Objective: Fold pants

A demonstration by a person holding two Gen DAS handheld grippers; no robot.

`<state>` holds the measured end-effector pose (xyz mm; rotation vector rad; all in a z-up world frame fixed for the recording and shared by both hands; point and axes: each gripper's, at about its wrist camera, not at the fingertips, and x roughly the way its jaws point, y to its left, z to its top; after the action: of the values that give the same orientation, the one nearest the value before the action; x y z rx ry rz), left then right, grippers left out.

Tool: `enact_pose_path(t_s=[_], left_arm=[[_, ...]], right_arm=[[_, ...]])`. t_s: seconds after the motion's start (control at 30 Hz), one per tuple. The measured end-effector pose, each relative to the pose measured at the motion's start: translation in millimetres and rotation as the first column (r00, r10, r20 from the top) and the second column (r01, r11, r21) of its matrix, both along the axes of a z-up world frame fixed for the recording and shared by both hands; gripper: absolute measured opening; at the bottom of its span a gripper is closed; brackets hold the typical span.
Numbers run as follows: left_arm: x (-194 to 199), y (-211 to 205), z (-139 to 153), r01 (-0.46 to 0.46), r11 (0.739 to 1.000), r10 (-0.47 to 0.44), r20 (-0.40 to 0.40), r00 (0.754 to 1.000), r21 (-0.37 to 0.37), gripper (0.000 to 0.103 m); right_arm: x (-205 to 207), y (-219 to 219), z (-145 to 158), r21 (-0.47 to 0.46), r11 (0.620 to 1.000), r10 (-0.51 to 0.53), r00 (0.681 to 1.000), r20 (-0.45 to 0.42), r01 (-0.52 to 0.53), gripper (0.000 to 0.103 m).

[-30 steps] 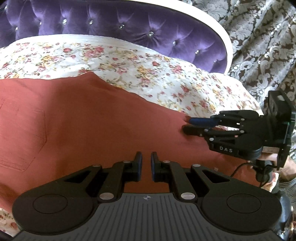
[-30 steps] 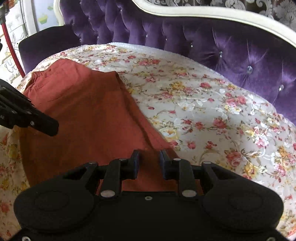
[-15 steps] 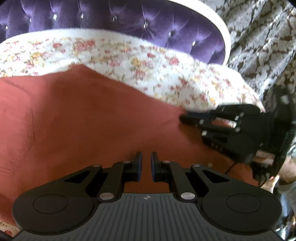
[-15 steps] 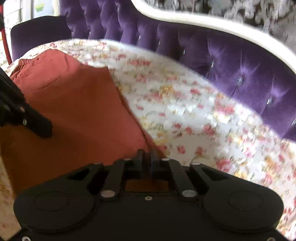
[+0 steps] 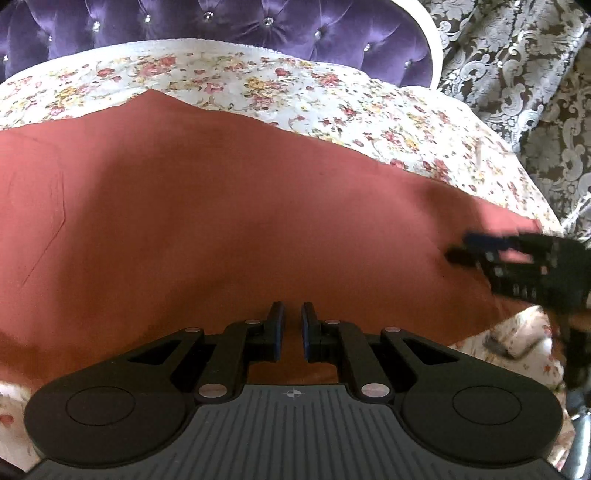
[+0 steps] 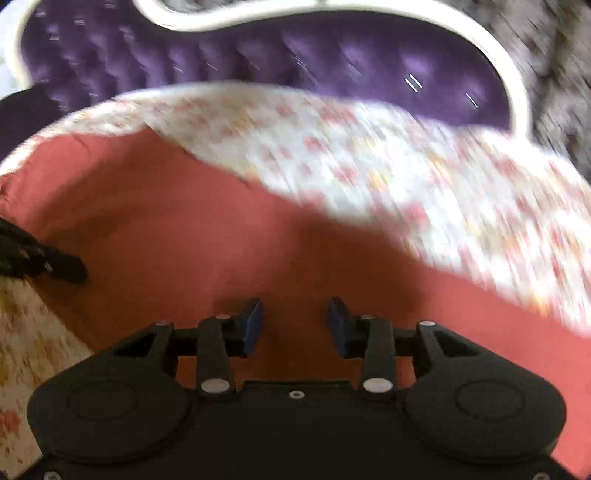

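Rust-red pants (image 5: 229,206) lie spread flat across the floral bed cover (image 5: 280,85); they also fill the lower half of the blurred right wrist view (image 6: 207,240). My left gripper (image 5: 291,326) sits low over the near edge of the pants, its jaws a narrow gap apart with nothing between them. My right gripper (image 6: 294,325) is open over the pants, nothing between its blue pads (image 6: 253,325). It shows in the left wrist view (image 5: 461,245) at the right end of the pants. The left gripper's fingers (image 6: 62,267) show at the left of the right wrist view.
A purple tufted headboard (image 5: 229,26) with a white frame (image 5: 430,40) runs behind the bed. A patterned grey-brown curtain (image 5: 517,74) hangs at the right. The bed's right edge drops off just past the pants' end.
My right gripper shut half a second ago and has now opened wide. It has swung to the right, so its view is blurred. The left gripper's jaws have not changed.
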<state>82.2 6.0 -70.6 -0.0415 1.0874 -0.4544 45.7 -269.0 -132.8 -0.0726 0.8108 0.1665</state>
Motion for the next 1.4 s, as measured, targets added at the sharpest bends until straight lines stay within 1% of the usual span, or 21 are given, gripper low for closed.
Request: enact_pose_path(t_s=[0.03, 0.1, 0.2, 0.3, 0.37, 0.47, 0.63, 0.7, 0.77, 0.8, 0.83, 0.9, 0.93, 1.03, 1.1, 1.2, 1.27, 1.3, 1.33, 1.4], left_arm=[[-3, 0, 0, 0.000, 1.000, 0.000, -0.001, 1.000, 0.000, 0.010], [-6, -1, 2, 0.002, 1.000, -0.002, -0.003, 1.000, 0.002, 0.010], [-5, -8, 6, 0.005, 1.000, -0.005, 0.005, 1.000, 0.007, 0.010], [1, -20, 15, -0.005, 1.000, 0.006, 0.040, 0.999, -0.031, 0.010], [10, -32, 18, -0.010, 0.998, 0.014, 0.065, 0.998, -0.056, 0.010], [26, -58, 19, 0.000, 0.997, 0.006, 0.077, 0.997, -0.077, 0.010], [47, -112, 10, 0.057, 0.997, -0.052, 0.084, 0.995, -0.055, 0.010], [54, -130, 4, 0.079, 0.996, -0.076, 0.077, 0.994, -0.045, 0.010], [61, -145, -5, 0.079, 0.997, -0.078, 0.059, 0.995, -0.022, 0.010], [64, -149, -9, 0.073, 0.997, -0.072, 0.048, 0.996, -0.016, 0.010], [66, -152, -10, 0.063, 0.998, -0.061, 0.056, 0.997, -0.021, 0.010], [69, -156, -10, 0.057, 0.998, -0.056, 0.054, 0.997, -0.017, 0.010], [69, -158, -10, 0.058, 0.998, -0.057, 0.052, 0.997, -0.012, 0.010], [70, -159, -10, 0.065, 0.998, -0.065, 0.052, 0.997, 0.001, 0.010], [70, -160, -10, 0.063, 0.998, -0.063, 0.053, 0.997, 0.004, 0.010], [69, -163, -10, 0.063, 0.998, -0.064, 0.059, 0.996, 0.017, 0.010], [68, -165, -9, 0.070, 0.997, -0.073, 0.067, 0.995, 0.034, 0.010], [67, -166, -9, 0.073, 0.996, -0.076, 0.069, 0.995, 0.042, 0.010], [67, -167, -9, 0.076, 0.996, -0.079, 0.070, 0.994, 0.048, 0.010], [67, -169, -9, 0.077, 0.996, -0.081, 0.069, 0.994, 0.055, 0.010]], right_arm=[[-12, -4, 0, 0.019, 1.000, -0.022, 1.000, 0.014, 0.021, 0.048], [-28, -12, 0, 0.058, 0.997, -0.043, 0.999, -0.003, 0.043, 0.048], [-40, -24, 4, 0.099, 0.992, -0.071, 0.997, -0.022, 0.073, 0.047], [-44, -40, 12, 0.118, 0.983, -0.139, 0.990, 0.008, 0.137, 0.048], [-44, -53, 13, 0.146, 0.971, -0.193, 0.981, 0.013, 0.189, 0.048], [-52, -76, 14, 0.206, 0.943, -0.269, 0.963, 0.006, 0.262, 0.048], [-66, -104, 15, 0.234, 0.905, -0.370, 0.929, 0.020, 0.356, 0.048], [-77, -120, 15, 0.251, 0.886, -0.407, 0.913, 0.022, 0.389, 0.048], [-86, -136, 18, 0.267, 0.866, -0.445, 0.895, 0.028, 0.423, 0.048], [-92, -145, 20, 0.273, 0.855, -0.467, 0.884, 0.036, 0.441, 0.048], [-96, -152, 21, 0.276, 0.846, -0.485, 0.873, 0.046, 0.455, 0.049], [-106, -169, 24, 0.283, 0.826, -0.525, 0.848, 0.071, 0.487, 0.053], [-108, -179, 25, 0.286, 0.816, -0.543, 0.836, 0.078, 0.503, 0.053], [-110, -208, 22, 0.313, 0.792, -0.571, 0.817, 0.076, 0.524, 0.056], [-105, -227, 15, 0.338, 0.782, -0.570, 0.820, 0.050, 0.523, 0.059], [-96, -252, 2, 0.386, 0.776, -0.537, 0.843, -0.012, 0.499, 0.059], [-87, -264, -9, 0.438, 0.759, -0.504, 0.861, -0.070, 0.481, 0.060], [-86, -268, -14, 0.469, 0.752, -0.484, 0.871, -0.082, 0.463, 0.060], [-86, -270, -16, 0.495, 0.751, -0.467, 0.881, -0.071, 0.438, 0.060], [-86, -274, -18, 0.540, 0.742, -0.424, 0.902, -0.082, 0.398, 0.060]])
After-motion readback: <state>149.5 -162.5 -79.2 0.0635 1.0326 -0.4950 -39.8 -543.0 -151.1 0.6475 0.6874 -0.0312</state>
